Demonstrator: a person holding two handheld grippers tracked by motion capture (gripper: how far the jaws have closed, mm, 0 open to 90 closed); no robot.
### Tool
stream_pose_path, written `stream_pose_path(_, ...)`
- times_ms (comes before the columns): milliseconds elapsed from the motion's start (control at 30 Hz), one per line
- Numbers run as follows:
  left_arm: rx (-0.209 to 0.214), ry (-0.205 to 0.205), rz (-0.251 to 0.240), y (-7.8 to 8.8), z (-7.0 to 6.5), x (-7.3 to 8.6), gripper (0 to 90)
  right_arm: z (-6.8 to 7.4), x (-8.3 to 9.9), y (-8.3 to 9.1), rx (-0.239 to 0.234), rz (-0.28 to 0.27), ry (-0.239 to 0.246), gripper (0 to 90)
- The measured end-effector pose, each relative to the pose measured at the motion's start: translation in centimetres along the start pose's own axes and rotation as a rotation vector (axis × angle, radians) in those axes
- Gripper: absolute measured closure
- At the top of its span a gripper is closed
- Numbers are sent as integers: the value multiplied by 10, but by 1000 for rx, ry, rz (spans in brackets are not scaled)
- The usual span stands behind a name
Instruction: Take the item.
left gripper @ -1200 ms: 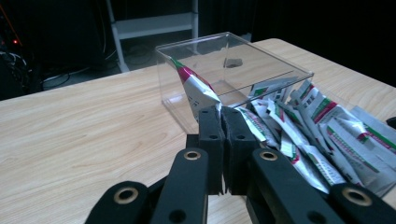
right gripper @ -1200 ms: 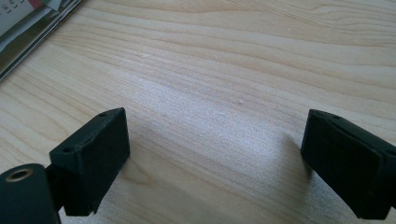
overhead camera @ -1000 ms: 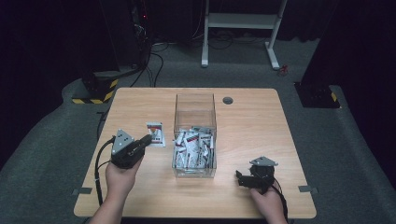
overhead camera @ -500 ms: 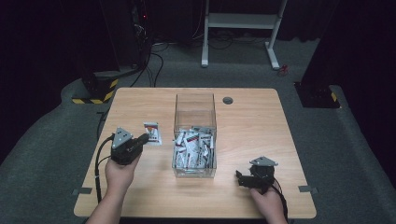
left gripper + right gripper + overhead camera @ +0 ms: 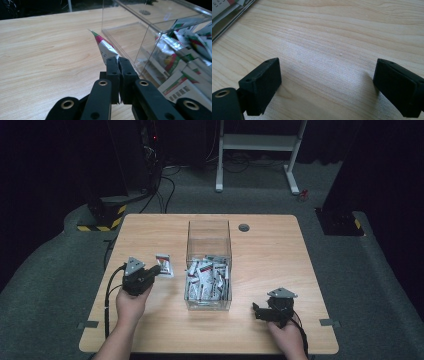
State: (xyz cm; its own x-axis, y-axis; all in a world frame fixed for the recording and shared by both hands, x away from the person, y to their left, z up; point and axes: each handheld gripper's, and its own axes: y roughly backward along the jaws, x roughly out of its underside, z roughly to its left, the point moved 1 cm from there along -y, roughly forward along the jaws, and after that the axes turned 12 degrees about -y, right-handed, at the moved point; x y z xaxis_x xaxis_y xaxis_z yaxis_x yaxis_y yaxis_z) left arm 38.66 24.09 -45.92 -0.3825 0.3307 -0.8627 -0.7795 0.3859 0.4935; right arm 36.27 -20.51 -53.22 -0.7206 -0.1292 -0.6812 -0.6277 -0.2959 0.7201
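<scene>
Left gripper view: my left gripper is clenched on one corner of a sachet, jaws pressed together with the foil pinched at the very tips. The corner grip leaves most of the packet sticking out ahead, tilted up off the wood, so I'd guess it can be laid flat or dropped without the jaws fouling the table. It hangs just beside the clear box, outside its left wall. In the high view the left gripper sits over the left half of the table, between that edge and the clear box, which stands mid-table with its near end full of loose sachets; the held sachet shows just ahead of the jaws. My read: packets are being taken out one at a time and set down left of the box. The right gripper rests released near the front right corner, jaws wide apart over bare wood in the right gripper view, parked clear of the box so it doesn't block the working side.
</scene>
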Motion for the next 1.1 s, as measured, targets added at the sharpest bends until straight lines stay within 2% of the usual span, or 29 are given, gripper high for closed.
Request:
stream_pose_path(467, 5, 1, 58, -25, 0, 7, 880, 0, 0, 0, 0, 1, -1, 79)
stream_pose_path(700, 7, 13, 103, -35, 4, 17, 879, 0, 0, 0, 0, 1, -2, 79)
stream_pose_path(967, 12, 35, 144, -39, 9, 27, 878, 0, 0, 0, 0, 1, -2, 79)
stream_pose_path(1100, 20, 46, 140, -40, 9, 27, 874, 0, 0, 0, 0, 1, -2, 79)
